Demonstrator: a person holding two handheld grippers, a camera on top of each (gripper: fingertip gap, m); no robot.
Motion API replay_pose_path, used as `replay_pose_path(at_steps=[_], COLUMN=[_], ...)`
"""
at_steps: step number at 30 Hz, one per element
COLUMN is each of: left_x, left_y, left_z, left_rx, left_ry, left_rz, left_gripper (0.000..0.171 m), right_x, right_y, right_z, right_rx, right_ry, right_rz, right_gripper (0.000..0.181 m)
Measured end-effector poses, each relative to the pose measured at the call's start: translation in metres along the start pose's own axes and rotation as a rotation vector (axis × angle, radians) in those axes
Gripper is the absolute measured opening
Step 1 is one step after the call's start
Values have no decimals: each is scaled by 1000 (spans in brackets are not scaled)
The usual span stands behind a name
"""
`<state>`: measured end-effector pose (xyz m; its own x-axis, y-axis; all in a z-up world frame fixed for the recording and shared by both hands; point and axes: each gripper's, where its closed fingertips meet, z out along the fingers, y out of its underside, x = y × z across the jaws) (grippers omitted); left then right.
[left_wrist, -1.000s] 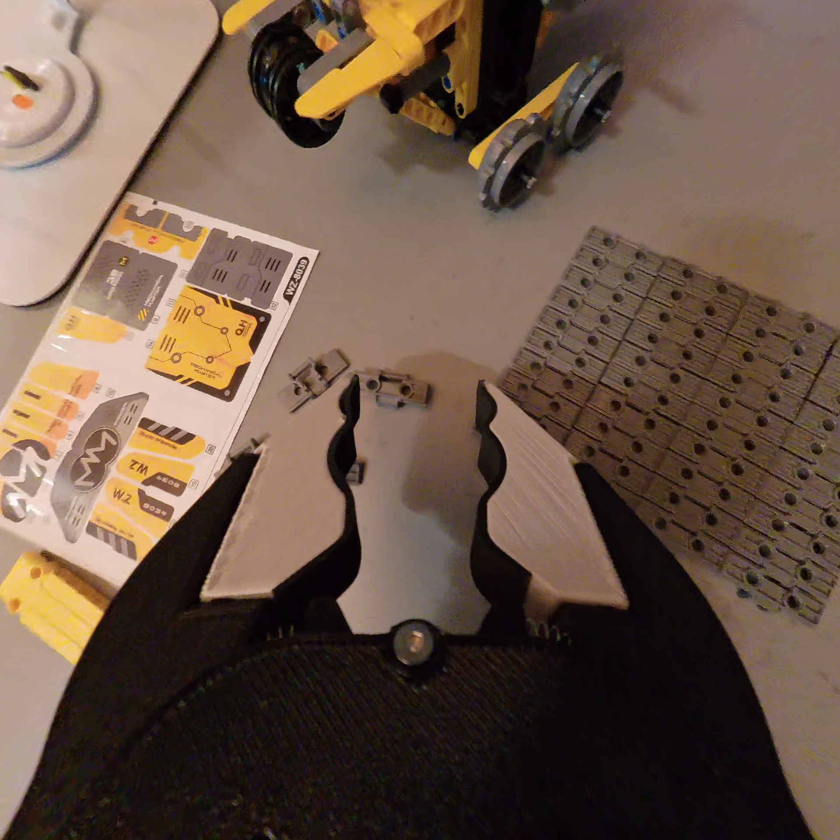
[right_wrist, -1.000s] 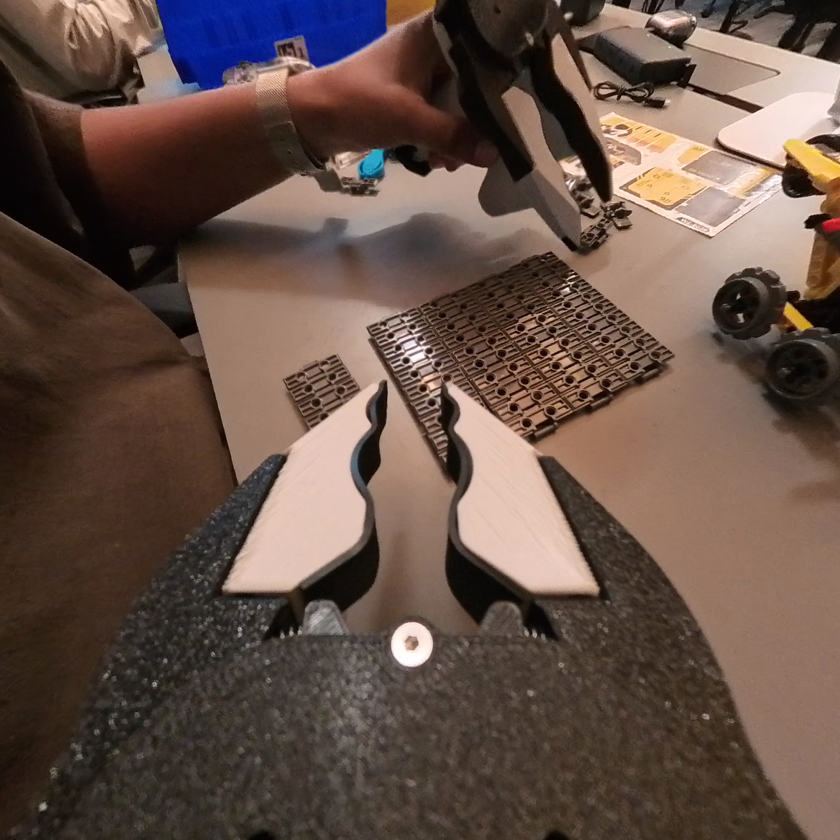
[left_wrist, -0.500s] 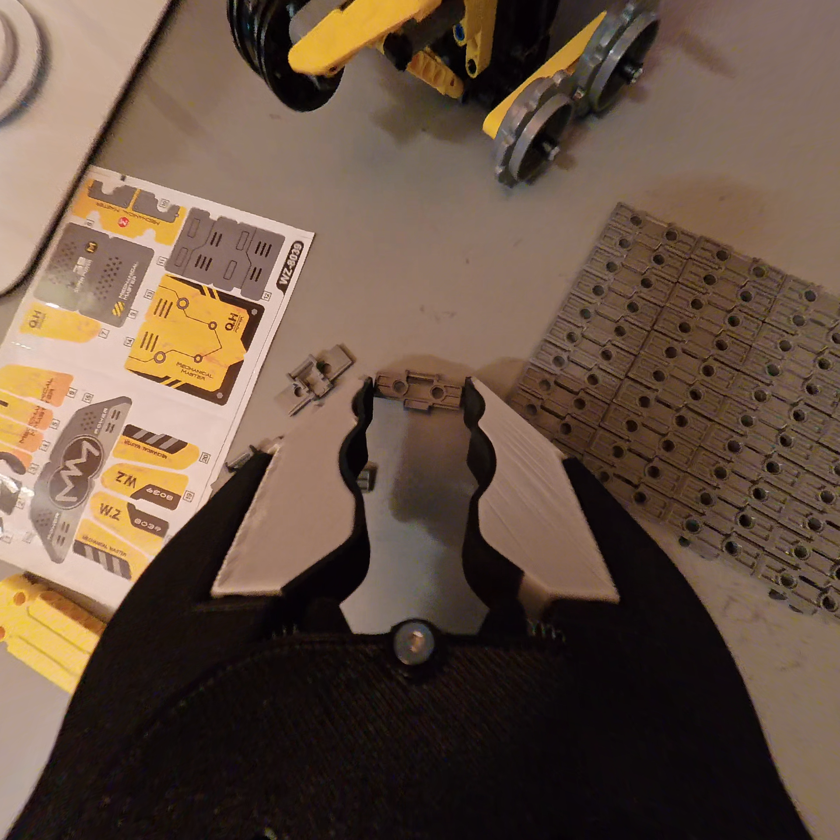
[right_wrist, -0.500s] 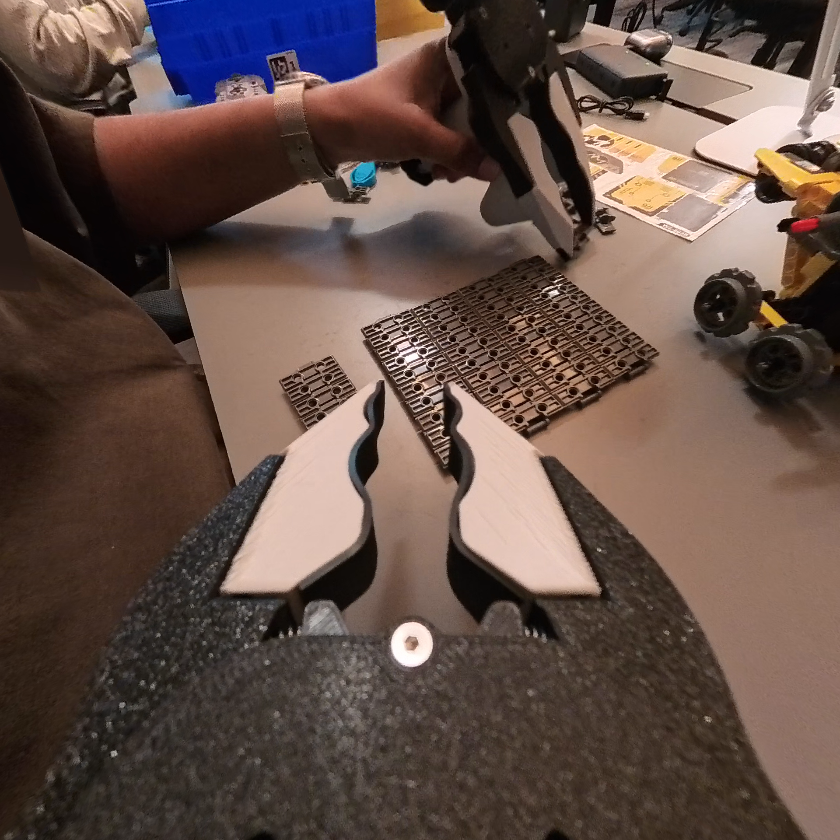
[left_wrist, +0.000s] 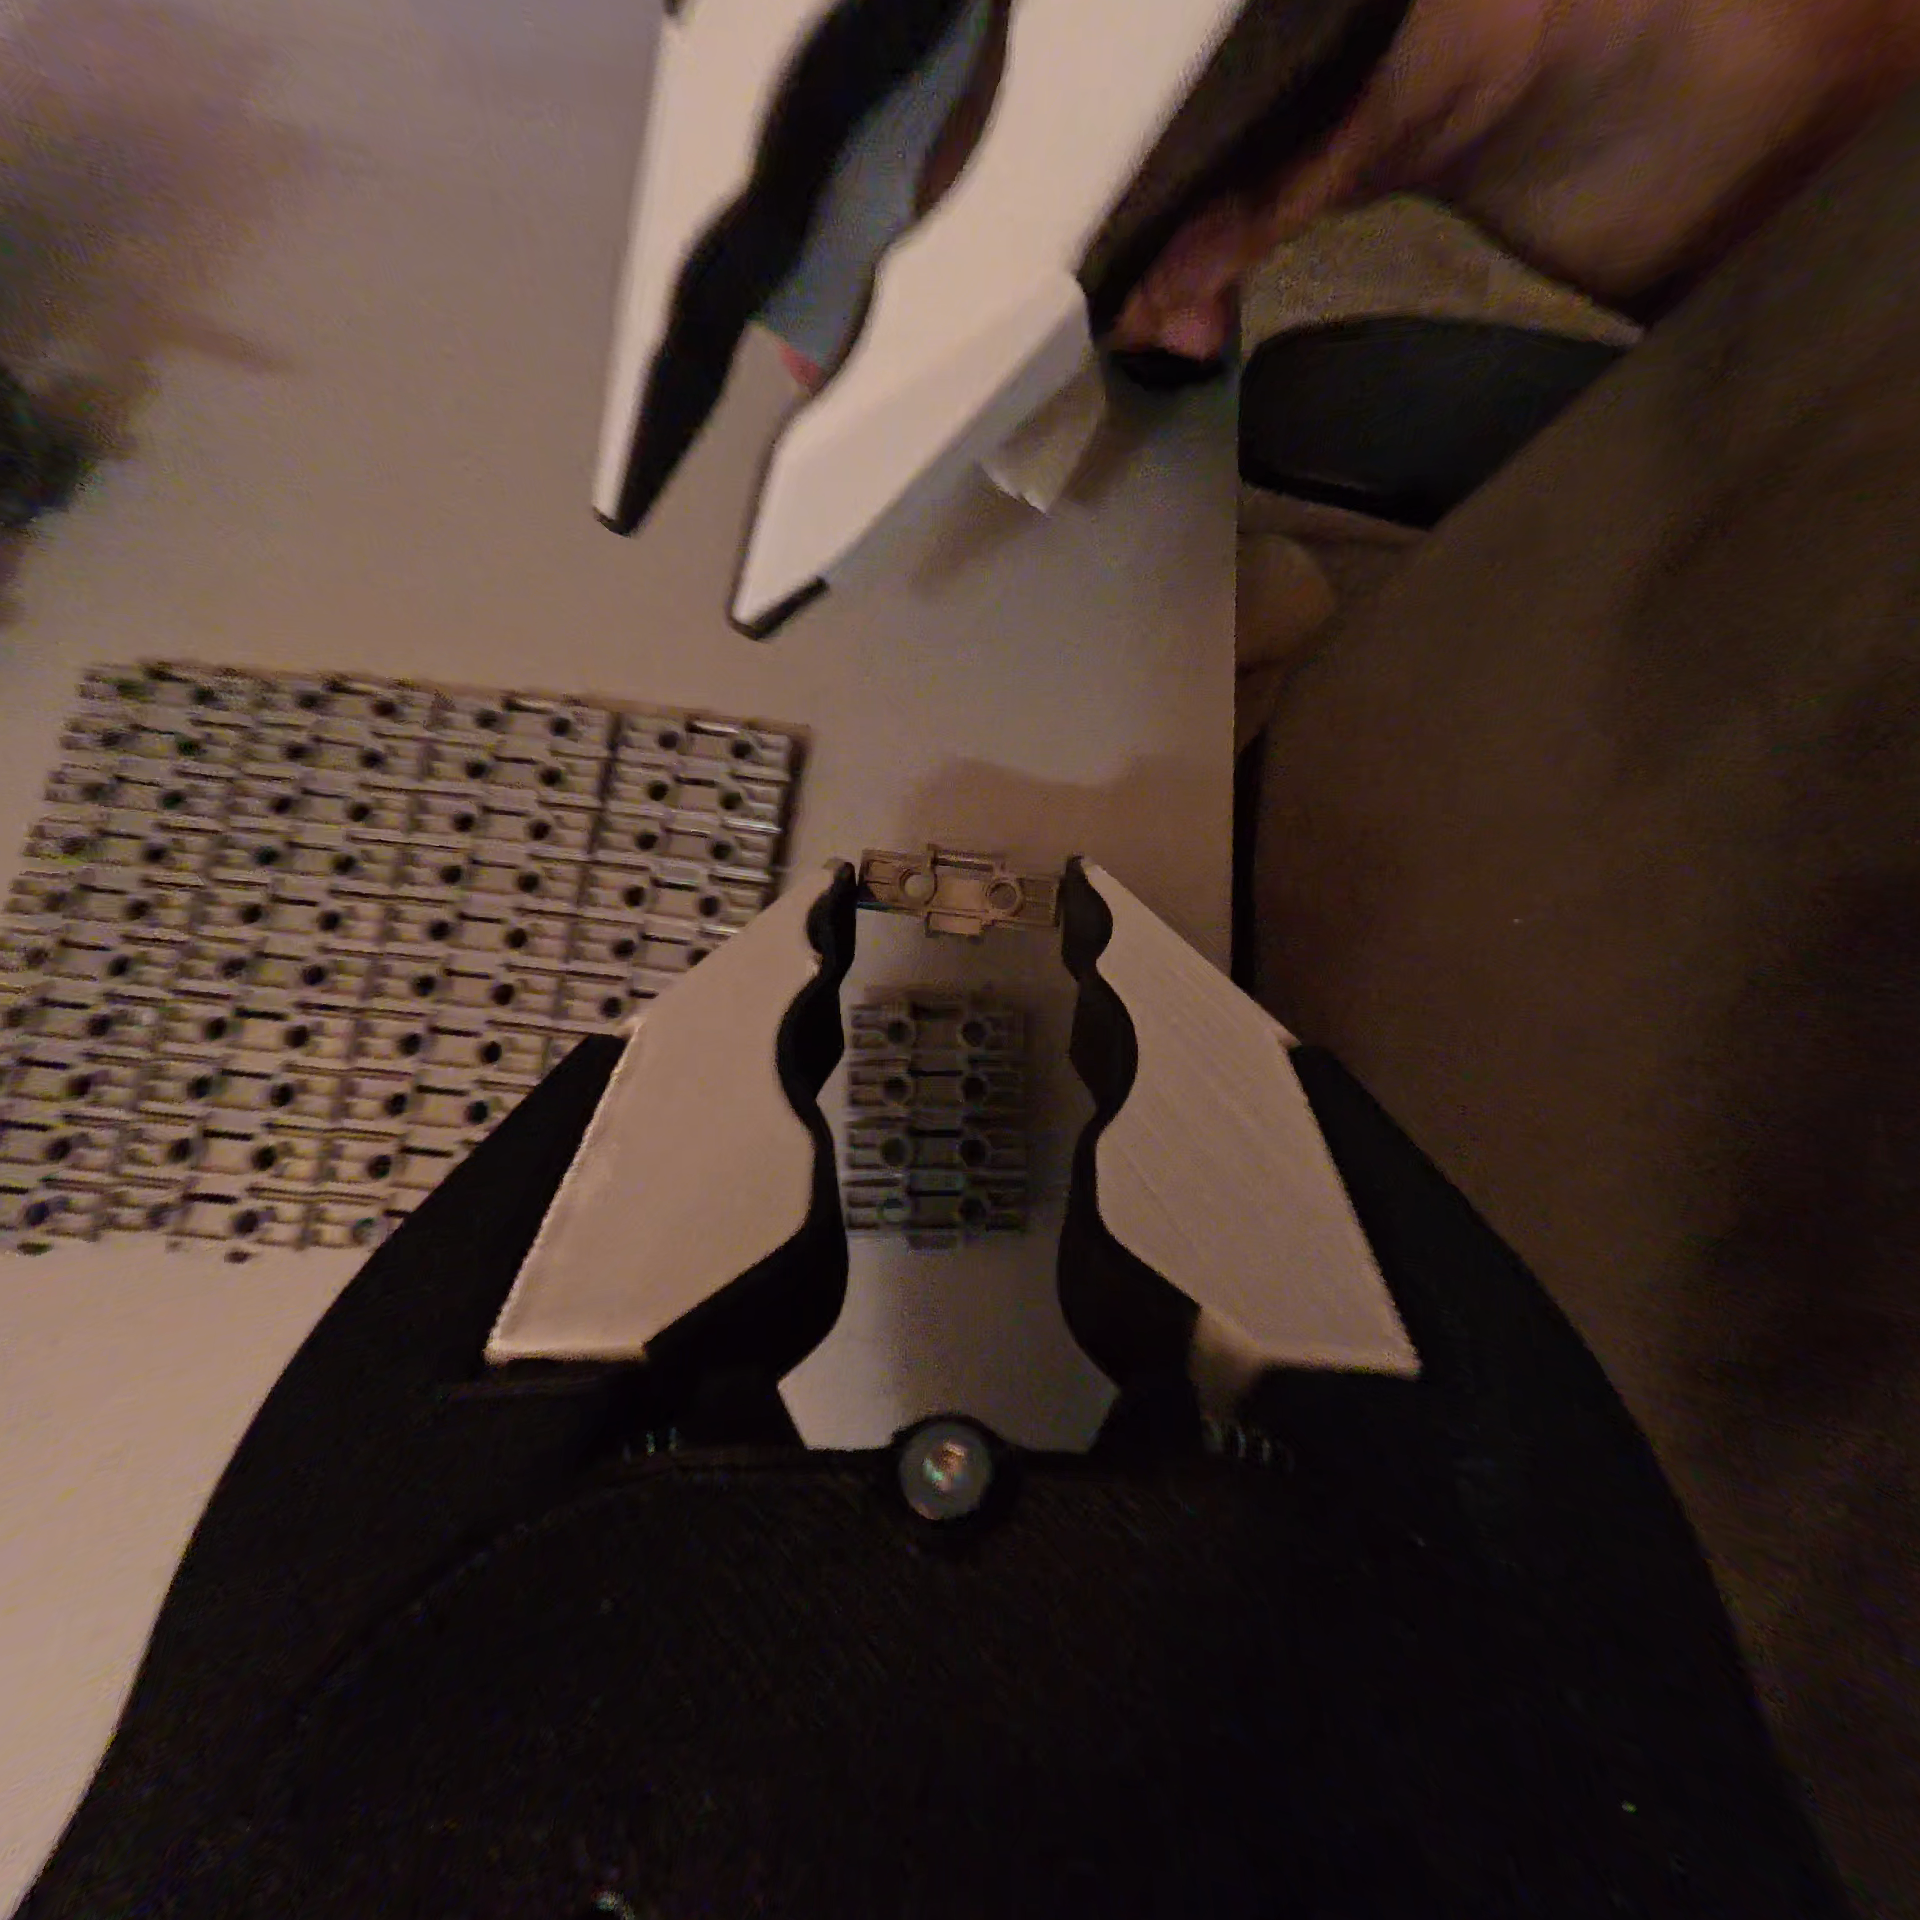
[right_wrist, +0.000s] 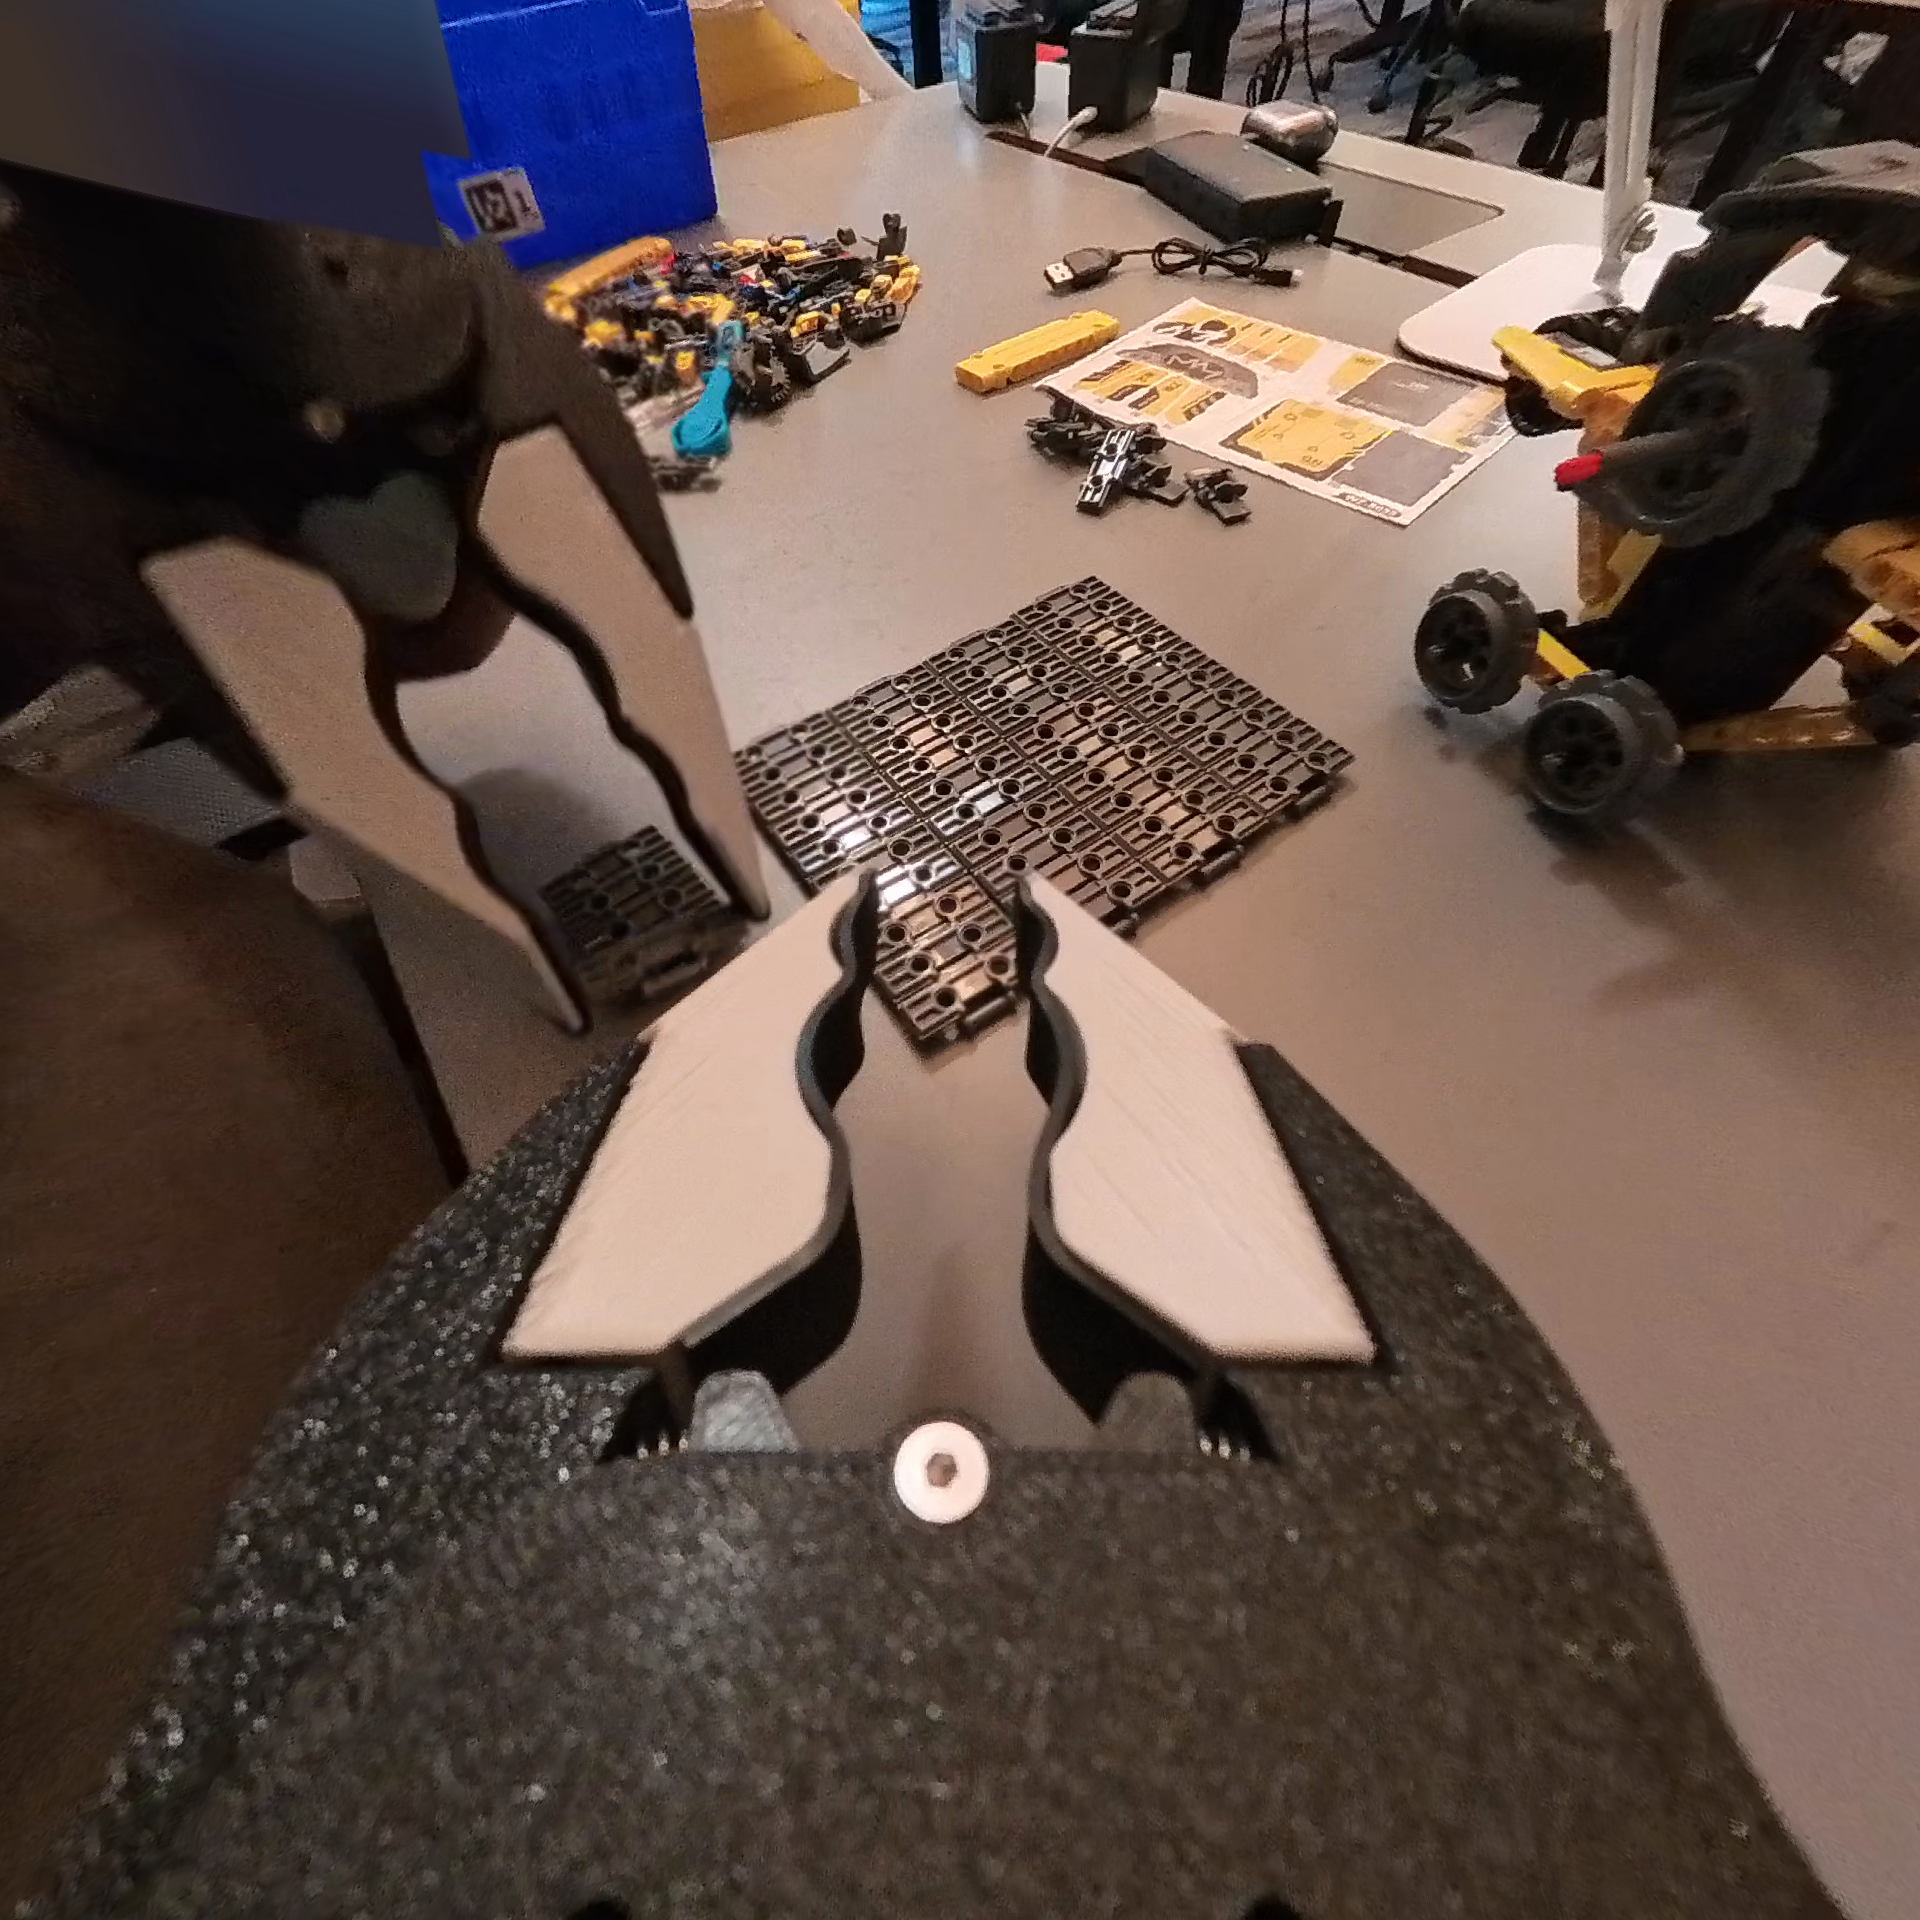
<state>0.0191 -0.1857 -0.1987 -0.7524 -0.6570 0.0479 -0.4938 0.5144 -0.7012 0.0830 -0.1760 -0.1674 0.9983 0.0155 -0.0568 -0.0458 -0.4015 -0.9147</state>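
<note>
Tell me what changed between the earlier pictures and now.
The left tool closed on a single grey track link beside the sticker sheet, then carried it back over the big track mat to hang above the small track strip near the table edge. The right tool stayed open and empty at the mat's near corner; the mat and strip did not move.

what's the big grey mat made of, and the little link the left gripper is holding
Big grey mat: looks like hard moulded plastic, many small links clipped together; glossy glints on the flat faces in the right wrist view.
Little link held in the left gripper: seemingly the same grey plastic, with crisp moulded holes and tabs. Metal is unlikely, but the look alone cannot rule it out.
</note>
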Motion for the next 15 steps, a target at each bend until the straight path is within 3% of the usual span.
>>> replay_pose_path(at_steps=[10, 15], left_x=[-3, -1], left_y=[23, 21], left_z=[15, 10], left_rx=[-83, -60], left_ry=[-54, -33], left_rz=[8, -6], left_gripper=[40, 51], right_x=[-11, -35], right_y=[13, 20], right_z=[2, 6], right_rx=[-72, -137], right_ry=[2, -135], right_rz=[-73, -154], right_gripper=[28, 31])
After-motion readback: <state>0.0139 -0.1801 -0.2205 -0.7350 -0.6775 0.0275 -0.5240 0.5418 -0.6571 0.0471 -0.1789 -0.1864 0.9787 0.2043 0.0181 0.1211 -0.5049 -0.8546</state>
